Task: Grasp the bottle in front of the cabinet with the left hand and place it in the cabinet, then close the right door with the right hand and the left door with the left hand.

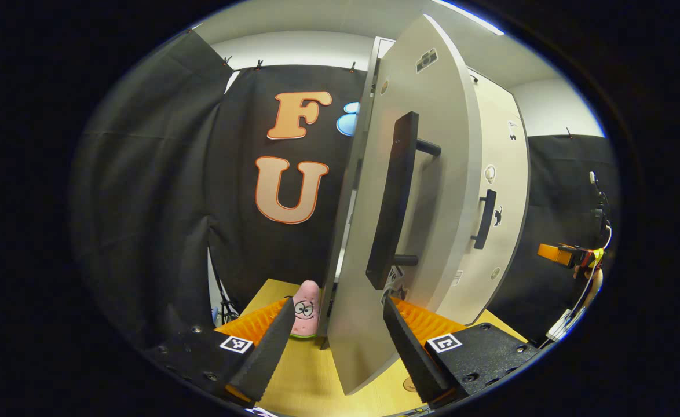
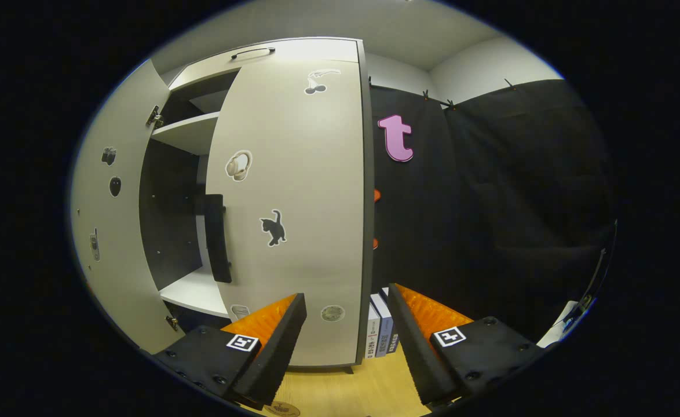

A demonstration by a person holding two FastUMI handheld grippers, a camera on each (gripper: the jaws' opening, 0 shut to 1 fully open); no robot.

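Observation:
The cabinet's left door [image 1: 427,191] stands ajar, seen almost edge-on, with a long black handle [image 1: 392,202]. My left gripper [image 1: 338,304] is open, and the door's lower edge stands between its fingers, touching neither. The right door [image 2: 293,202] lies flat against the cabinet front, its black handle [image 2: 215,237] at its left edge. My right gripper [image 2: 347,294] hangs open in front of that door's lower right corner, holding nothing. Past the open left door [image 2: 114,231] I see white shelves [image 2: 192,130] and a dark interior. The door hides the cabinet's inside in the left gripper view.
A pink star-shaped toy [image 1: 306,310] stands on the wooden table [image 1: 305,376] left of the open door. Some books [image 2: 380,324] stand upright against the cabinet's right side. A hand holds the other gripper [image 1: 566,255] far to the right.

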